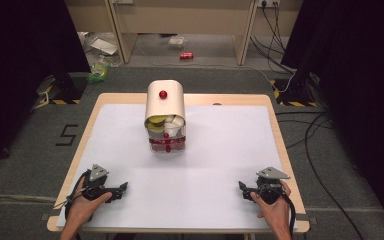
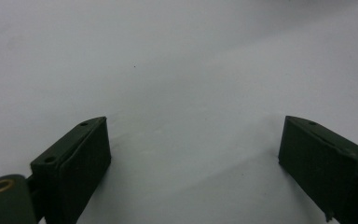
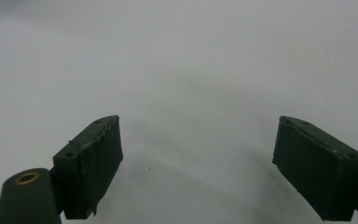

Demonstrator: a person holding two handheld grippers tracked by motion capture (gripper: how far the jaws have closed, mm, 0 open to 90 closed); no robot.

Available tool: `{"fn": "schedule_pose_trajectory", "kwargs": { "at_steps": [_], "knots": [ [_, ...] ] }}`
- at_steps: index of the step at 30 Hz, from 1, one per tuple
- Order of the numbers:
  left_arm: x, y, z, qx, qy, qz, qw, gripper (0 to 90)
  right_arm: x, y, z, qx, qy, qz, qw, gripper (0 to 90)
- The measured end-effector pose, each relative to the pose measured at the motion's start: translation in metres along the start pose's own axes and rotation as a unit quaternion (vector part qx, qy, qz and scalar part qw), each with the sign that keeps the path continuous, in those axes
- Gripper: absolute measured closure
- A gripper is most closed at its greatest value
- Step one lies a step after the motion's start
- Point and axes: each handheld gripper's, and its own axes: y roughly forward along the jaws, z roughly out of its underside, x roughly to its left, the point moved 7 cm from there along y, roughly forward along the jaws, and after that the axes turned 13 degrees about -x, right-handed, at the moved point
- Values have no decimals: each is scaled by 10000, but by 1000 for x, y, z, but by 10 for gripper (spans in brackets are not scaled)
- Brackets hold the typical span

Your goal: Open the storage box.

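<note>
A cream-coloured container [image 1: 165,102] with a rounded lid and a red knob [image 1: 163,94] stands at the middle back of the table. Its lid is raised, and below it a clear front shows yellow and white items [image 1: 165,122] over a red band. My left gripper [image 1: 121,190] rests near the front left edge, held by a hand, and points inward. Its jaws stand wide apart over bare white surface [image 2: 191,93]; my left gripper [image 2: 193,154] is open and empty. My right gripper [image 1: 242,189] rests at the front right and my right gripper [image 3: 198,154] is open too, nothing between the jaws.
A white sheet [image 1: 205,150] covers the wooden table [image 1: 275,115]. Beyond the table the floor holds cables [image 1: 280,30], a red can [image 1: 186,55], litter at the left and stands with hazard tape [image 1: 287,92]. Dark curtains flank both sides.
</note>
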Motion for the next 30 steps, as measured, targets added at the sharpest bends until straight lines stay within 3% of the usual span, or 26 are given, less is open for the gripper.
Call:
{"fn": "schedule_pose_trajectory", "kwargs": {
  "at_steps": [13, 20, 21, 30],
  "knots": [
    [0, 0, 0, -2, -7, 7, 10000, 82, 23, 0, -21, -448, -164, -240, 9986, 180],
    [0, 0, 0, -1, -9, 10, 10000, 82, 47, 7, -37, -645, -203, -502, 9964, 183],
    [0, 0, 0, 1, -8, 11, 10000, 82, 57, 10, -44, -693, -235, -615, 9954, 183],
    [0, 0, 0, 1, -7, 11, 10000, 81, 88, 21, -70, -891, -397, -963, 9906, 183]
  ]
}}
